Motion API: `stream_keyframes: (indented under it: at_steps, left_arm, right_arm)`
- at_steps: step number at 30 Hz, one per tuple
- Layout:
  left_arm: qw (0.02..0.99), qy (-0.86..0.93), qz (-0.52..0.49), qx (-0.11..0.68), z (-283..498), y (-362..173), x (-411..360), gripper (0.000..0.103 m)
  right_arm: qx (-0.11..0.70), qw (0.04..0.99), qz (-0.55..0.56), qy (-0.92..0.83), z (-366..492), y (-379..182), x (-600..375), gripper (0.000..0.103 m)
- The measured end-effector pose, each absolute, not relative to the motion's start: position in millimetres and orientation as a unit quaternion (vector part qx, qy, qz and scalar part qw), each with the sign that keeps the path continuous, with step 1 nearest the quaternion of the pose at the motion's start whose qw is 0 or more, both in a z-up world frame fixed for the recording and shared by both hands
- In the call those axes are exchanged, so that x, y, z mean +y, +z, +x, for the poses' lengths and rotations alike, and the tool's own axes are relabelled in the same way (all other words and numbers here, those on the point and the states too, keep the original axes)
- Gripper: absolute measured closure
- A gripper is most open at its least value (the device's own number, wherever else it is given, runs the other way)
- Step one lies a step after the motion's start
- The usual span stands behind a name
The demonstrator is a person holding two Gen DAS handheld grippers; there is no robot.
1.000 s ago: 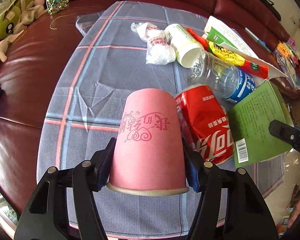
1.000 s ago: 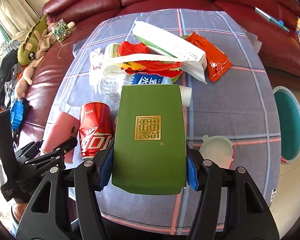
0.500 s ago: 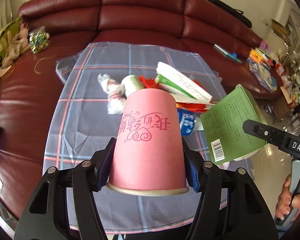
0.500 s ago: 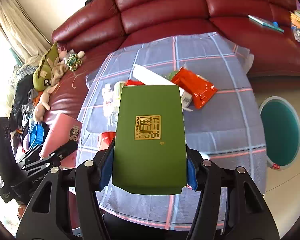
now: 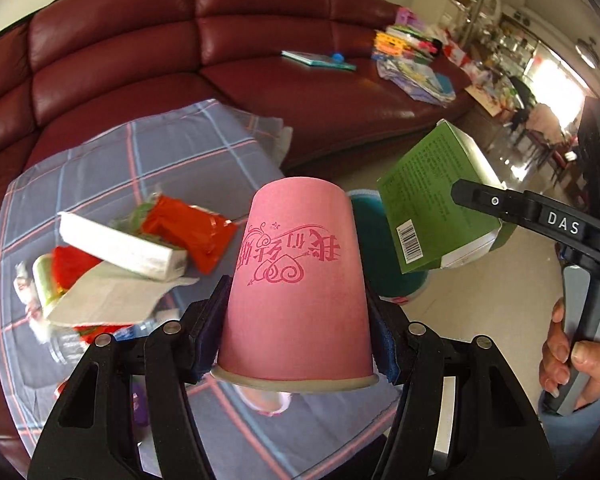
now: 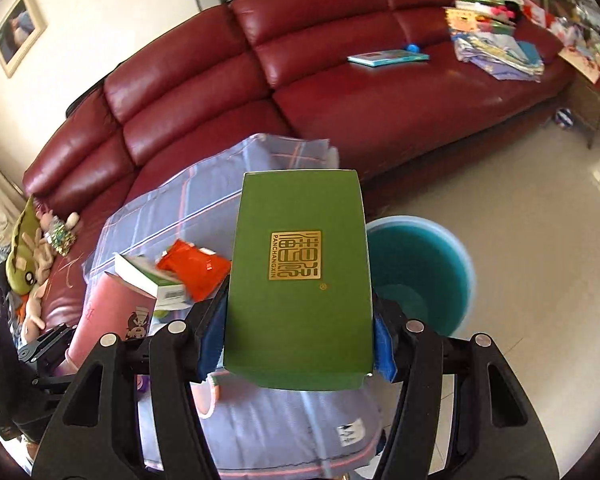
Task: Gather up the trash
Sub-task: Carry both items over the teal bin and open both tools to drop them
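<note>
My left gripper [image 5: 296, 338] is shut on an upside-down pink paper cup [image 5: 296, 280] and holds it in the air above the table's right end. My right gripper [image 6: 298, 338] is shut on a green box [image 6: 300, 276] with a gold stamp; the box also shows in the left wrist view [image 5: 436, 204]. A teal trash bin [image 6: 424, 272] stands on the floor just beyond and right of the box, and is partly hidden behind the cup in the left wrist view [image 5: 384, 264]. The pink cup also shows at lower left of the right wrist view [image 6: 112, 312].
Trash lies on the checked tablecloth [image 5: 172, 160]: a white carton [image 5: 116, 248], an orange-red wrapper [image 5: 188, 232], crumpled paper and a plastic bottle. A dark red sofa [image 6: 340, 80] curves behind, with books and toys on it. The tile floor [image 6: 540, 240] lies to the right.
Both grippers have risen and swung right with their loads, away from the trash pile. The teal bin and the floor have come into view right behind the cup and the box.
</note>
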State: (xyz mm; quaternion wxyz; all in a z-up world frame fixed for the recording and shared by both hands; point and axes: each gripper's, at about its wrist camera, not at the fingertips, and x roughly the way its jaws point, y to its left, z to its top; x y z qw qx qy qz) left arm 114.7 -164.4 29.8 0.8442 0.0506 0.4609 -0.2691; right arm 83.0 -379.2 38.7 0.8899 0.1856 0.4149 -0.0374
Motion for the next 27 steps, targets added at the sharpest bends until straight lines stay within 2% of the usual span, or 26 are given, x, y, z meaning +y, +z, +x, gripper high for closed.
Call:
stream_keyframes:
  at_steps: [9,16,19,24,27]
  left_arm:
    - [0.798,-0.308,0.089,0.51,163.1,-25.8,-285.5,0.04]
    - [0.772,-0.31,0.1,0.546,186.4,-66.7,-336.3,0.039]
    - [0.765,-0.304,0.106,0.557,194.6,-80.0,-347.7,0.035]
    - [0.77,-0.286,0.127,0.556,199.3,-87.9,-352.7,0.016]
    - [0.771,-0.279,0.118,0.561,202.2,-89.6,-345.8,0.013]
  right_arm:
    - [0.449,0.856,0.234,-0.1,99.9,-30.6,-476.5,0.046]
    - [0.484,0.832,0.249,-0.108,117.2,-72.0,-505.9,0.045]
    - [0.498,0.822,0.253,-0.108,123.8,-84.2,-510.8,0.045]
    - [0.511,0.814,0.257,-0.104,130.1,-96.8,-512.5,0.041]
    - [0.511,0.813,0.262,-0.101,132.5,-99.2,-513.0,0.035]
